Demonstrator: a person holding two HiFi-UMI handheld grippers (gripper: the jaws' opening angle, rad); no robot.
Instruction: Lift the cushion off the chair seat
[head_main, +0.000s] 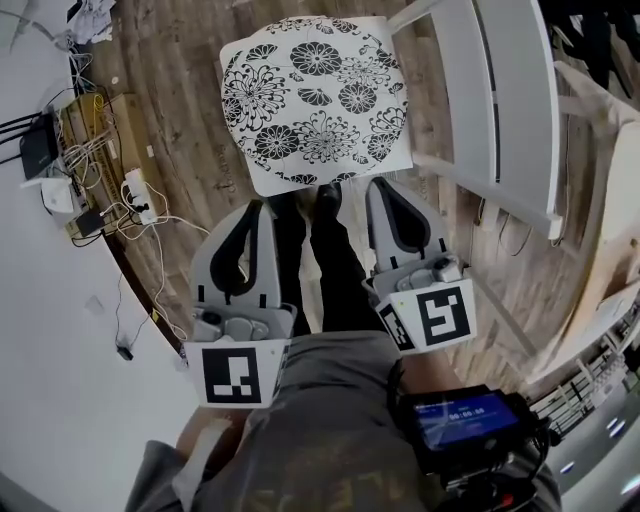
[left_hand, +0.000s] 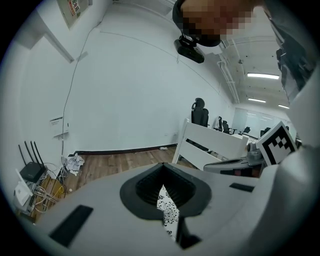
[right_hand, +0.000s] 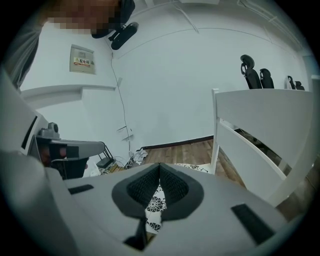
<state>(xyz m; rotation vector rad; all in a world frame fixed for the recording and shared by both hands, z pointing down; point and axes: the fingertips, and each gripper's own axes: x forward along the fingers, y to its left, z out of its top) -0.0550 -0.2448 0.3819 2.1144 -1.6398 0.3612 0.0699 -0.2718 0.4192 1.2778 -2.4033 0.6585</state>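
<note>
A white cushion (head_main: 312, 100) with a black flower print lies flat on the seat of a white chair (head_main: 515, 110), whose slatted back stands at the right in the head view. Both grippers hang just short of the cushion's near edge and touch nothing. My left gripper (head_main: 258, 208) is shut and empty, to the left of the person's legs. My right gripper (head_main: 383, 185) is shut and empty too, close to the cushion's near right corner. In the left gripper view a strip of cushion (left_hand: 168, 214) shows behind the closed tips (left_hand: 162, 167). The right gripper view shows the same print (right_hand: 152, 207) below its tips (right_hand: 159, 166).
The person's dark trouser legs and shoes (head_main: 322, 205) stand between the grippers on the wood floor. A router, power strip and tangled cables (head_main: 95, 185) lie by the white wall at left. White furniture slats (head_main: 610, 300) stand at the right. A screen device (head_main: 465, 420) sits on the right forearm.
</note>
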